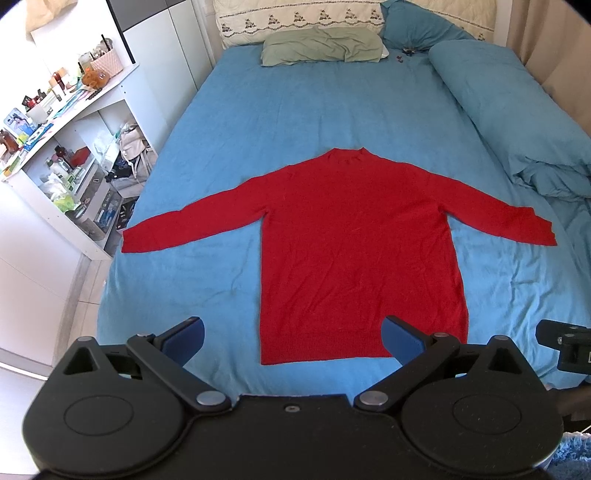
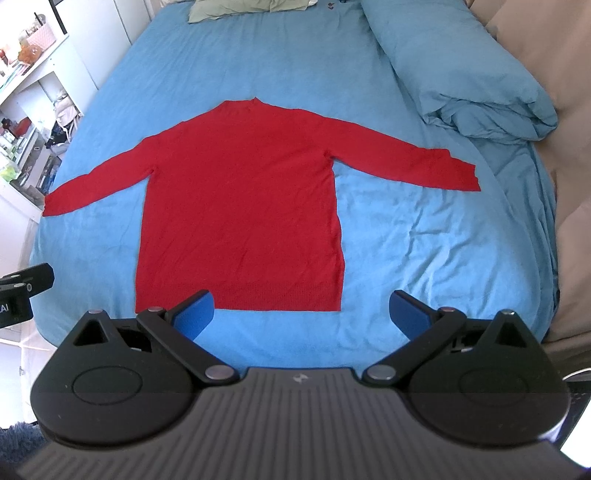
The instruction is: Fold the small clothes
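A red long-sleeved sweater (image 1: 354, 251) lies flat on the blue bed sheet (image 1: 207, 295), sleeves spread to both sides, collar away from me. It also shows in the right wrist view (image 2: 240, 206). My left gripper (image 1: 293, 338) is open and empty, hovering near the hem's left part. My right gripper (image 2: 303, 314) is open and empty, just in front of the hem's right corner. A part of the right gripper (image 1: 569, 347) shows at the right edge of the left wrist view.
A rolled blue duvet (image 1: 509, 110) lies along the bed's right side. A green pillow (image 1: 321, 46) and a blue pillow (image 1: 417, 24) lie at the head. White shelves (image 1: 66, 129) full of small items stand left of the bed.
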A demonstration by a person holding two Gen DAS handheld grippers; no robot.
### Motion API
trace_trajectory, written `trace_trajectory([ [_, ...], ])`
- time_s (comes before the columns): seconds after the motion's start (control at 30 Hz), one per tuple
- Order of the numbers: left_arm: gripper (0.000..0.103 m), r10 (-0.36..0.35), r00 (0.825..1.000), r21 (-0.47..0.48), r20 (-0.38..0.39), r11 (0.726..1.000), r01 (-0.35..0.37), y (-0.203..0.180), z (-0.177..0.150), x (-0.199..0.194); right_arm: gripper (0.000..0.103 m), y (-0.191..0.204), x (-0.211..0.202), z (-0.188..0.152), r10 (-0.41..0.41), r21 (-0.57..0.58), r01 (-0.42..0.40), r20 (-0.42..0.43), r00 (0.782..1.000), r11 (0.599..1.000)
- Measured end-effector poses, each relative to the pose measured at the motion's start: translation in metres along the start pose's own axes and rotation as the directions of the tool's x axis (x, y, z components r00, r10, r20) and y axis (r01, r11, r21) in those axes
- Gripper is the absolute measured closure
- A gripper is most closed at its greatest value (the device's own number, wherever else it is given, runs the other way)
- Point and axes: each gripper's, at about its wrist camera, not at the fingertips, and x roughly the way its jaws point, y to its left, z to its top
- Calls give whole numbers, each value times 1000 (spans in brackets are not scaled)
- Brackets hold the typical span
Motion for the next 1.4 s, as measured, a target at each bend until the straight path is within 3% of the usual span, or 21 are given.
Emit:
trace_trajectory([
  [0.17,0,14,1000,15,26,1000,-14,-2,1,-4,0,0,1,-1,3,0,-3,-1,1000,1000],
  [0.77,0,2,1000,7,11,1000,-2,5,2,-1,0,0,5,-5,7,0,-7,-7,1000,1000],
  [1.0,0,-40,999,29,13,999,40,4,20,10,0,-2,12,-3,-1,29,0,3,1000,1000],
  [1.2,0,-86,996,56,34,995,84,-14,63,31,0,-34,26,17,-38,176,28,56,998,984],
  [1.4,0,-80,996,78,48,994,76,-61,103,66,0,-107,65,52,-87,315,54,92,992,948],
])
